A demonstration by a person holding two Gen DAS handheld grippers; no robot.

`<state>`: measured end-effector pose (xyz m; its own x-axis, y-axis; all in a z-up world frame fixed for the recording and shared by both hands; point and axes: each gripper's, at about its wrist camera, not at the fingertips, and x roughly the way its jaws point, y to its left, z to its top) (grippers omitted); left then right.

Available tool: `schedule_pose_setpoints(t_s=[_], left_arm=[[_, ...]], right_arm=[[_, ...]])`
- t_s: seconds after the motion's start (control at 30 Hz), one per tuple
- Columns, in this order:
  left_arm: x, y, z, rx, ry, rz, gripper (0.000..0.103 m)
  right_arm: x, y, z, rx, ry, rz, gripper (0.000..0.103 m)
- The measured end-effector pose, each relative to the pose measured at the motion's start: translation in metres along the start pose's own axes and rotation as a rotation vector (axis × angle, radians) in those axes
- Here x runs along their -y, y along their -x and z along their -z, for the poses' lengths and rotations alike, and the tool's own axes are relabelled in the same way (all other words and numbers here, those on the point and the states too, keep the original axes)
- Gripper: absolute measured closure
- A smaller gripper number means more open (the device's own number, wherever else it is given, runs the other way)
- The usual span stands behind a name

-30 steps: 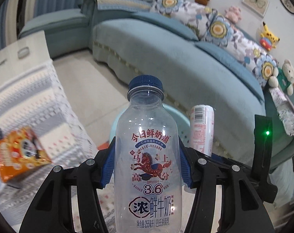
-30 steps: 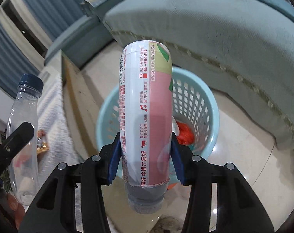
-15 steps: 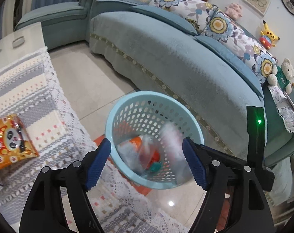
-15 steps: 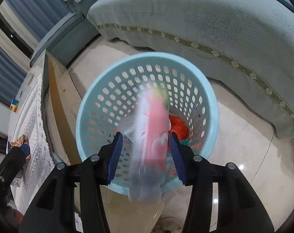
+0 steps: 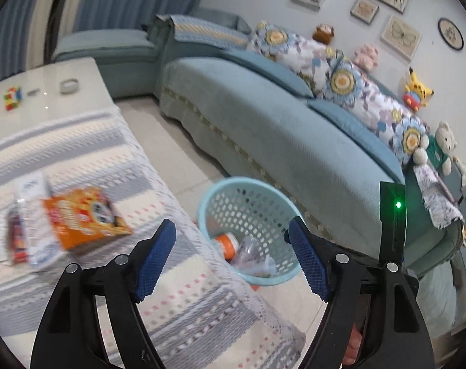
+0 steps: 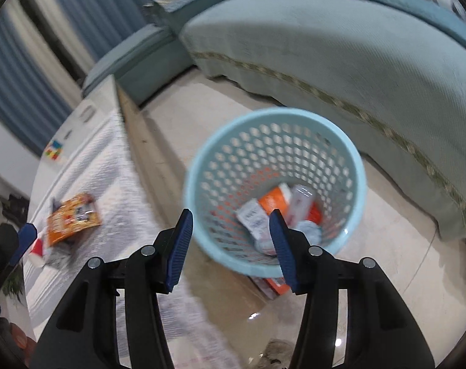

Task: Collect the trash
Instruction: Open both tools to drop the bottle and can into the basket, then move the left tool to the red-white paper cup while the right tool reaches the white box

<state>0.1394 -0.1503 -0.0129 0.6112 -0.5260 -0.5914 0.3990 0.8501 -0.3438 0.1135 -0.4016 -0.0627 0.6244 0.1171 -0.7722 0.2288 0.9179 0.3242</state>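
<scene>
Basket: standing on the floor, between the table and the sofa, just beside the table's edge. Bottles and wrappers are lying in its bottom, touching one another.

Cloth: lying over the table, hanging past the edge nearest the basket.

Snack packet: lying flat on the cloth, well left of the basket in the left wrist view. Further wrappers, blurred, are lying just left of it, touching.

Puzzle cube: sitting on the bare far end of the table, beyond the cloth.

Cushions: leaning along the sofa back. Soft toys are sitting behind and beside them.

Picture frames: hanging on the wall above the sofa.
</scene>
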Motion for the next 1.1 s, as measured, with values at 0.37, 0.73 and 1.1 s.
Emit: schedule_pose_setpoints(t_s=[0.37,0.73,1.1], left_arm=[[-0.073,0.135,-0.024,0.207,0.096,-0.146,0.029],[-0.212,0.207,-0.011,0.29,0.339,-0.317,0.023],[-0.31,0.16,0.018,0.15,0.5,-0.375,0.023]], right_arm=[[-0.135,0.049,0.002,0.084,0.236,-0.164,0.055],[-0.245,0.016,0.035,0.018,0.454,-0.239,0.055],[-0.274,-0.045,0.073,-0.099,0.538,-0.23,0.056]])
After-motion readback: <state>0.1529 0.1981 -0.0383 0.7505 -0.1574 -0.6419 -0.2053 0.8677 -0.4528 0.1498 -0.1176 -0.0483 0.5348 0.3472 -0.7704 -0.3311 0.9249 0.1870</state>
